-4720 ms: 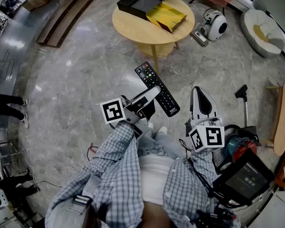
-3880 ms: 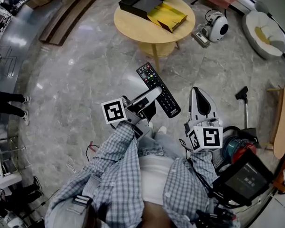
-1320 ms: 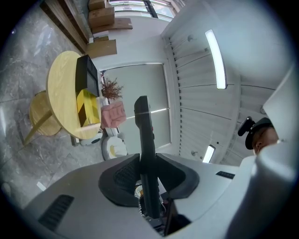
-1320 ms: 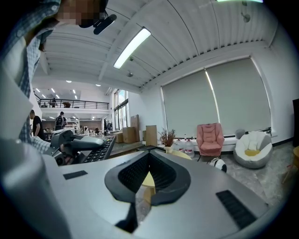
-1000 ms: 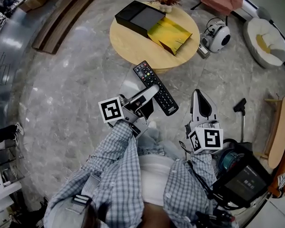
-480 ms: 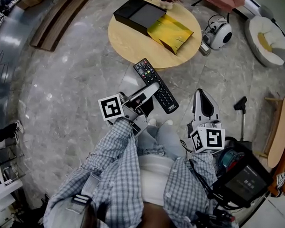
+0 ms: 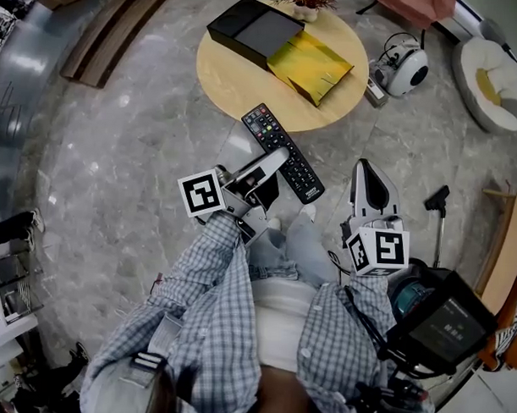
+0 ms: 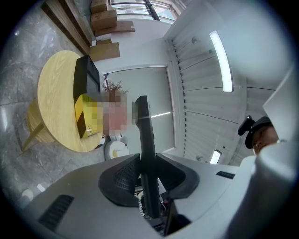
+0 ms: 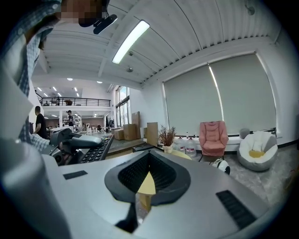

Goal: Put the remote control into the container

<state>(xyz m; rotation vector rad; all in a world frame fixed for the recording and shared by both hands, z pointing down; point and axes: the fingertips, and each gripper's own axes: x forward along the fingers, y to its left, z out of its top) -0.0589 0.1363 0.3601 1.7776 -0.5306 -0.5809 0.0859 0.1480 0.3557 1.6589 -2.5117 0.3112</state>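
A long black remote control (image 7: 274, 134) sticks out of my left gripper (image 7: 279, 162), which is shut on its middle. In the left gripper view the remote (image 8: 142, 126) stands edge-on between the pads. Beyond it is a round wooden table (image 7: 237, 78) carrying a black open box (image 7: 254, 28) and a crumpled yellow bag (image 7: 317, 66). The remote's far end overlaps the table's near edge in the head view. My right gripper (image 7: 365, 169) hovers to the right, shut and empty; its pads (image 9: 154, 175) meet with nothing between them.
A white rounded device (image 7: 405, 67) sits on the marble floor right of the table. A white beanbag (image 7: 497, 83) lies at the far right, a black vacuum tool (image 7: 435, 200) near my right gripper. A pink armchair (image 9: 213, 138) and a potted plant (image 9: 166, 136) stand behind the table.
The table with the box and bag has come closer. The held remote's far end now reaches the table's edge. Both grippers keep the same pose.
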